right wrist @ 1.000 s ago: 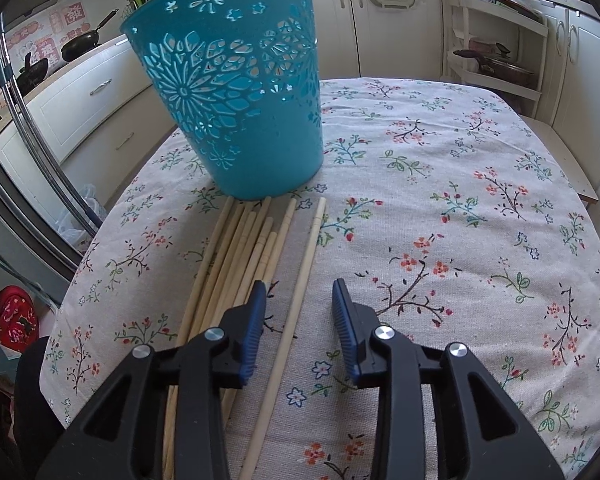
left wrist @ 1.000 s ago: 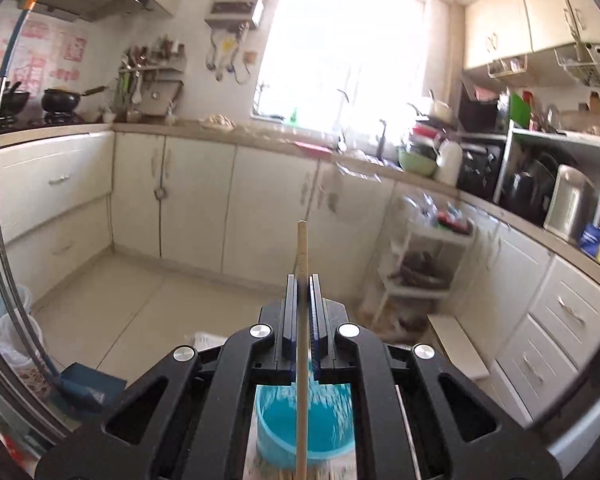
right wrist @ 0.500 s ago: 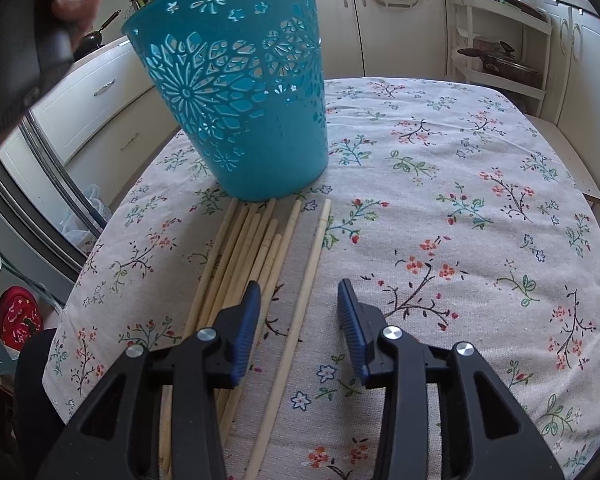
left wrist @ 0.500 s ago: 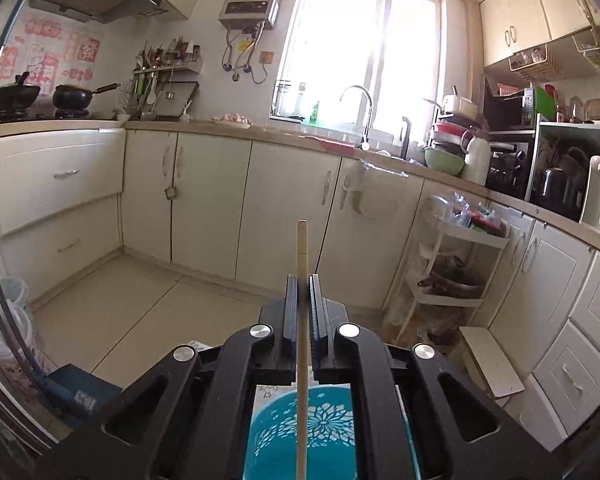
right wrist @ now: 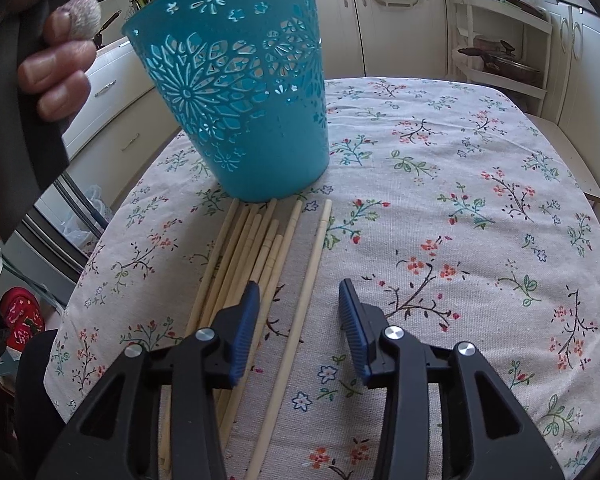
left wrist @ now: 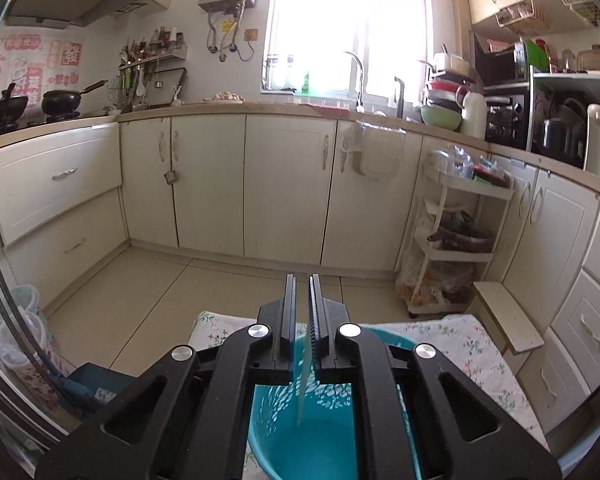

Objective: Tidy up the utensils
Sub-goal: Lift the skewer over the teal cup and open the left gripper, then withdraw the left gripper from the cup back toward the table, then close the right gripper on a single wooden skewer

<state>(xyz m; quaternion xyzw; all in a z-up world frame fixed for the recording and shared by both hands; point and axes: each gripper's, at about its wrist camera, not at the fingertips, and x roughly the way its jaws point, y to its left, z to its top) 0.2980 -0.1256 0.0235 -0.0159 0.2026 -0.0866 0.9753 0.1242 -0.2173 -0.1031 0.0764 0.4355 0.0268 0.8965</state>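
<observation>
The left tool (left wrist: 300, 280) hangs over the open mouth of the teal bucket (left wrist: 268, 420), its pads only a thin slit apart and clamped on nothing. A pale, blurred chopstick (left wrist: 300, 400) shows below the pads inside the bucket, its lower end near the bottom. From the right wrist view, the bucket (right wrist: 240, 100) stands on the floral cloth (right wrist: 460, 200) that covers the surface, towards the far left corner, and a hand (right wrist: 56, 64) grips a dark handle beside its rim. A bundle of chopsticks (right wrist: 240, 248) lies on the cloth, running from the bucket's base to the near edge on the left side. One more stick (right wrist: 316, 248) lies a little apart on the bundle's right. The right tool (right wrist: 296, 292) hovers over these near the near edge, its jaws apart and just lately opening. The lone stick passes between them in the picture, untouched by either blue pad (right wrist: 244, 332)
</observation>
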